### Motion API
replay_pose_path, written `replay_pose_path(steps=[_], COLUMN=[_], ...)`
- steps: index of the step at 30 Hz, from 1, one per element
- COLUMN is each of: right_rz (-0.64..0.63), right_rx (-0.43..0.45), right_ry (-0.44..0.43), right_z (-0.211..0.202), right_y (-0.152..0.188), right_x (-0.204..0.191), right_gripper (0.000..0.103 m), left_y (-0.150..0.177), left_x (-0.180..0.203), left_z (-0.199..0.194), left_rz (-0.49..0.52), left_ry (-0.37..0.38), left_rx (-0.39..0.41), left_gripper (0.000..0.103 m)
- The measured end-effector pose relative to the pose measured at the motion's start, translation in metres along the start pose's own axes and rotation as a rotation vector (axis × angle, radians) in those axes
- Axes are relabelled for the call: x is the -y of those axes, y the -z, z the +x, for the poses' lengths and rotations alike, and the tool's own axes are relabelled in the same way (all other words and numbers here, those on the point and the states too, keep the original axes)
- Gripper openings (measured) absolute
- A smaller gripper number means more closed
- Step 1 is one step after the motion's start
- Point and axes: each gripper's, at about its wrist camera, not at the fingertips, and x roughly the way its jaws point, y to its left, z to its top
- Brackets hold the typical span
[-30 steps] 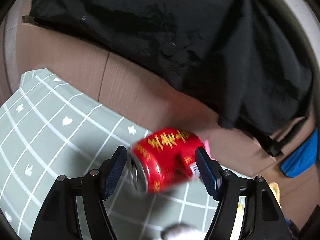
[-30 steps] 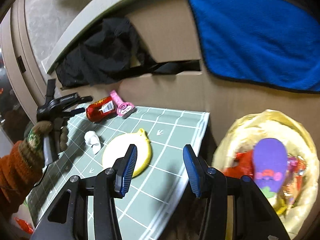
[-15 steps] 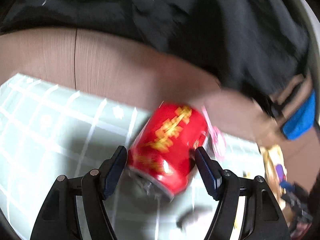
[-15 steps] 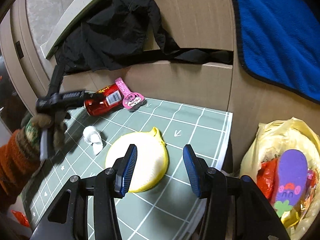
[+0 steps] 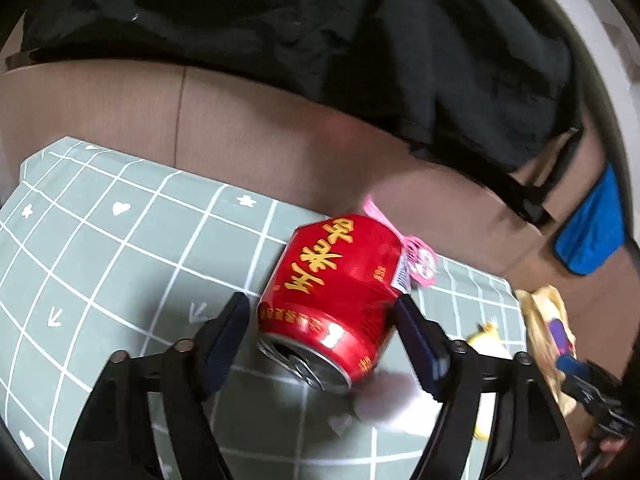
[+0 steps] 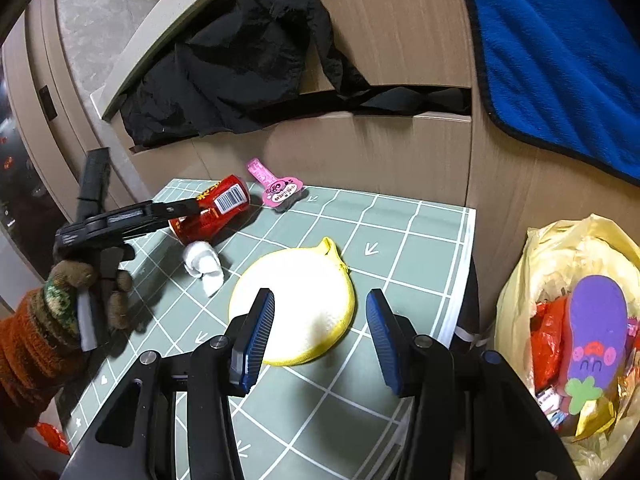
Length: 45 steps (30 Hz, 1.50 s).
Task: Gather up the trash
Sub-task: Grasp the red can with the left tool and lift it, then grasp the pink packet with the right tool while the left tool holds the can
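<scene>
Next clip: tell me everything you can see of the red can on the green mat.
The red can is a shiny metal drink can with gold lettering and a white barcode label. It lies on its side on the green checked mat, its opened top facing the left camera. It sits between the fingers of the left tongs, whose jaws have just been opening; the right finger looks to touch it, the left stands clear. A pink wrapper lies just behind it, crumpled white paper beside it.
</scene>
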Motion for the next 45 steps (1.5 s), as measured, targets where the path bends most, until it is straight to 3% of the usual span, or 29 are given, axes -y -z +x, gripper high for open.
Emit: replay_pose_path(steps=[9, 11, 13, 15, 18, 24, 27, 35, 38, 41, 43, 45], right_rz=[0.016, 0.006, -0.011, -0.029, -0.071, -0.136, -0.116, -0.199, -0.222, -0.248, -0.247, -0.241], right_rx=[0.004, 0.005, 0.007, 0.008, 0.010, -0.016, -0.052, -0.116, -0.189, -0.238, -0.254, -0.276], right_ry=[0.000, -0.003, -0.005, -0.008, -0.022, -0.014, -0.003, 0.067, 0.022, 0.030, -0.008, -0.062], right_z=[-0.004, -0.002, 0.000, 0.004, 0.016, 0.064, 0.099, 0.163, 0.185, 0.198, 0.194, 0.185], right_y=[0.000, -0.003, -0.008, -0.016, -0.034, -0.068, -0.082, -0.115, -0.122, -0.119, -0.110, -0.099], right_x=[0.007, 0.003, -0.004, -0.012, -0.029, -0.054, -0.059, -0.068, -0.068, -0.069, -0.071, -0.073], right_gripper=[0.045, 0.045, 0.045, 0.045, 0.045, 0.045, 0.045, 0.045, 0.044, 0.043, 0.034, 0.034], left_y=[-0.004, -0.006, -0.008, -0.009, -0.005, 0.006, 0.015, 0.029, 0.029, 0.030, 0.032, 0.034], left_x=[0.003, 0.001, -0.003, -0.007, -0.008, -0.001, -0.003, -0.018, -0.022, -0.023, -0.024, -0.025], left_z=[0.020, 0.024, 0.028, 0.027, 0.009, -0.056, -0.080, -0.108, -0.115, -0.116, -0.112, -0.108], left_rz=[-0.063, -0.089, -0.133, -0.153, -0.142, -0.076, -0.068, -0.030, -0.030, -0.038, -0.044, -0.055], left_ry=[-0.015, -0.020, -0.008, 0.009, 0.024, -0.088, -0.093, -0.058, -0.062, -0.063, -0.055, -0.041], left_rx=[-0.035, -0.049, -0.083, -0.095, -0.055, 0.072, 0.102, 0.097, 0.123, 0.123, 0.111, 0.102], left_gripper=[0.076, 0.072, 0.062, 0.062, 0.061, 0.061, 0.061, 0.061, 0.061, 0.061, 0.061, 0.061])
